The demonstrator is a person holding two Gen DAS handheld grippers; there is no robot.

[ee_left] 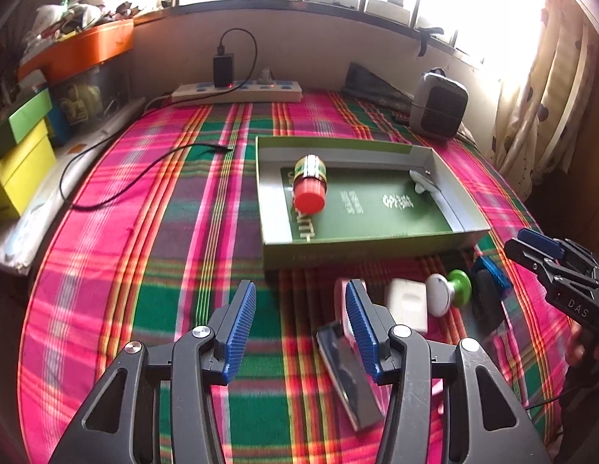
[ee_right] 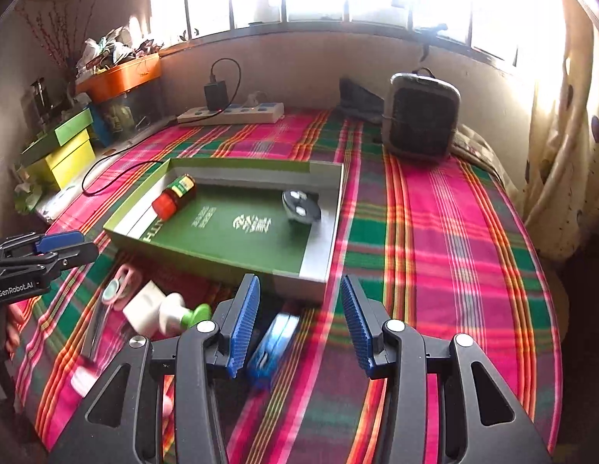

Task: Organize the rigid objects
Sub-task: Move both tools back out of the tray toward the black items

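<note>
Two hand-held grippers hover over a bed covered in a pink and green plaid blanket [ee_left: 152,232], both angled downward. The left hand-held gripper [ee_left: 301,321] has its jaws spread apart, grasping nothing. The right hand-held gripper [ee_right: 299,323] is likewise released and empty. A shallow green box [ee_left: 361,249] sits ahead, holding a red-capped jar [ee_left: 309,185] lying on its side. Just in front of the box lie a dark phone [ee_left: 347,375], a white block [ee_left: 407,303] and a blue item [ee_right: 274,344].
</note>
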